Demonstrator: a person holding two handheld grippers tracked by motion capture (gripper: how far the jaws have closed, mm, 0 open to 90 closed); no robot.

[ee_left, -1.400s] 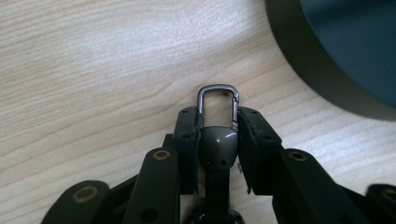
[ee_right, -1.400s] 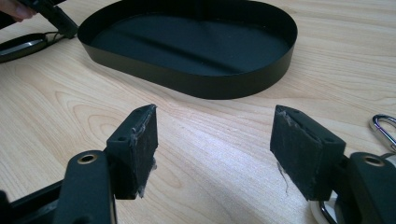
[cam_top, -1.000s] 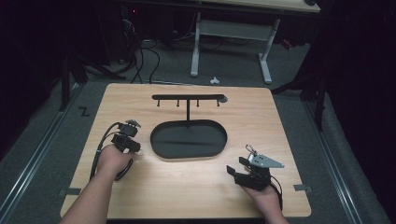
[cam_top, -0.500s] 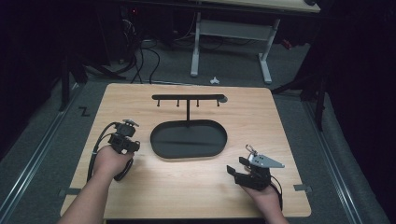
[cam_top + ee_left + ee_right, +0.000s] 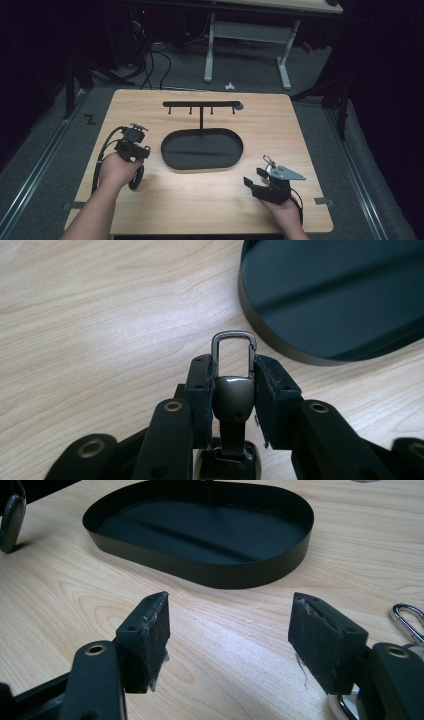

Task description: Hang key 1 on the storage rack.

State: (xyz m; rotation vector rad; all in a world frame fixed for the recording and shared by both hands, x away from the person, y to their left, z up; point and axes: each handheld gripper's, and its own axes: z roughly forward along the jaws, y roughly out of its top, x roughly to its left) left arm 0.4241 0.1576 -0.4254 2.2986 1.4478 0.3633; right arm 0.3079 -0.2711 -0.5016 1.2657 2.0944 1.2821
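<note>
A black stand has an oval tray (image 5: 172, 155) as its base and a T-bar (image 5: 201, 105) with several small hooks. My left gripper (image 5: 134, 137) stands to the left of the tray. In the left gripper view, that gripper (image 5: 233, 375) is shut on a dark metal key fob (image 5: 233, 395), and the fob's grey clip loop (image 5: 233, 335) pokes out past the fingertips. My right gripper (image 5: 255, 176) sits near the table's front right. Its jaws (image 5: 230, 630) stand wide open with bare wood between them. A silver clip (image 5: 407, 615) lies just to its right on the table (image 5: 280, 125).
The tray's rim (image 5: 280, 340) is close to the right of the left gripper's tips. The tray (image 5: 200, 570) lies a short way ahead of the right gripper. Desk legs (image 5: 210, 50) and cables stand on the floor beyond the far edge.
My left gripper has drifted slightly to the left with the fob still in it. The right gripper has stayed put.
</note>
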